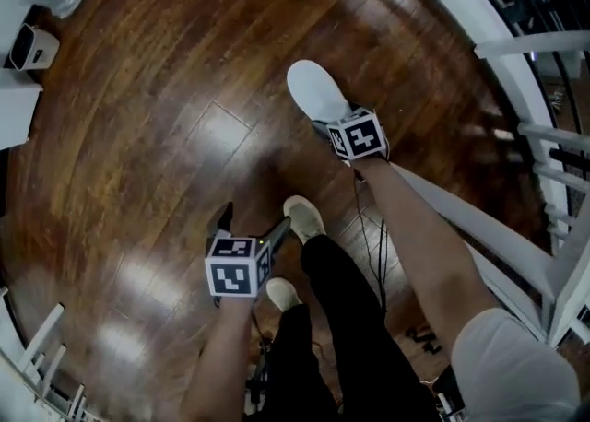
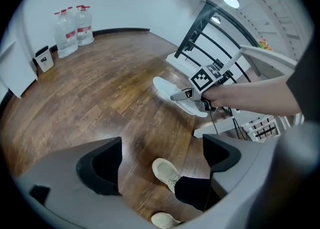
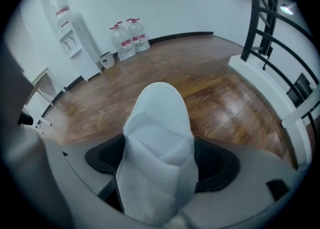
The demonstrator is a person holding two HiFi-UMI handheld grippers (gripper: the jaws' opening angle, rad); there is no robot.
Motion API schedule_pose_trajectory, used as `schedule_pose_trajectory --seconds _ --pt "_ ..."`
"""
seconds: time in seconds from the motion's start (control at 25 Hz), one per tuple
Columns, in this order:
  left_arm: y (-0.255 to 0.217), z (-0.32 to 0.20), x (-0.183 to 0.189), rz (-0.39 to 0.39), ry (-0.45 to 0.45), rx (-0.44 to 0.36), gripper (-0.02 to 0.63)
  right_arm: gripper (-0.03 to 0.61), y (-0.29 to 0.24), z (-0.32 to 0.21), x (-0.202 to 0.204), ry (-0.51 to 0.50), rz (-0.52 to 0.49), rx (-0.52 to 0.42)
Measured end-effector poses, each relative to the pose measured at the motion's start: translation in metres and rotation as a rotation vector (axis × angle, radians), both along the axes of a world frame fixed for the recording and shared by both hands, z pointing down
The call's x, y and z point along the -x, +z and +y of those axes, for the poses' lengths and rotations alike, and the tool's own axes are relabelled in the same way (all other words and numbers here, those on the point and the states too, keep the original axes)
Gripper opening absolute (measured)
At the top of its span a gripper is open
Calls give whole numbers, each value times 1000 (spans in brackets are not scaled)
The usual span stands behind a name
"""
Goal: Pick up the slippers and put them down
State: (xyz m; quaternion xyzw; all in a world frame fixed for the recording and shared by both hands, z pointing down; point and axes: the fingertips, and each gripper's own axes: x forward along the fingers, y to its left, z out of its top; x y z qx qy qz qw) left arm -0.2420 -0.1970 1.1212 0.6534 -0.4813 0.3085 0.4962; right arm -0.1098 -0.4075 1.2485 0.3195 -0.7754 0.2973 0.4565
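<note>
One white slipper (image 1: pixel 316 88) hangs above the wooden floor, toe pointing away from me, with my right gripper (image 1: pixel 330 125) shut on its heel end. In the right gripper view the slipper (image 3: pixel 157 138) fills the gap between the dark jaws of that gripper (image 3: pixel 160 165). The left gripper view shows the same slipper (image 2: pixel 167 88) held by the right gripper (image 2: pixel 192 97) low over the floor. My left gripper (image 1: pixel 251 224) is nearer my legs, open, jaws wide with only floor between them (image 2: pixel 160 158). I see no second slipper.
My own pale shoes (image 1: pixel 304 217) (image 1: pixel 281 293) stand right by the left gripper. A white stair railing (image 1: pixel 535 88) runs along the right. Water bottles (image 3: pixel 130 38), a dispenser (image 3: pixel 72 43) and a small white bin (image 1: pixel 32 47) line the far wall.
</note>
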Motion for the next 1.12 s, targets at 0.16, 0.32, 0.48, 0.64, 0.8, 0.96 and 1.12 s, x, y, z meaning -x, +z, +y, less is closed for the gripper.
schedule_pose_trajectory --seconds 0.16,0.32,0.48,0.64,0.8,0.96,1.12 --pt "86 27 3 5 9 58 506 439 91 26 11 20 20 30" --pt "153 34 7 47 -28 95 508 439 162 37 25 19 35 56" --pt "202 32 18 83 -107 117 508 439 212 59 36 11 33 100" --pt "225 24 24 91 -140 119 508 443 244 84 32 -14 43 153" --pt "231 21 20 102 -144 128 508 454 251 91 30 -31 44 171" --pt "238 29 16 111 -150 139 508 466 258 93 31 -52 60 169" --pt "234 34 14 131 -161 131 508 476 259 96 32 -71 80 152"
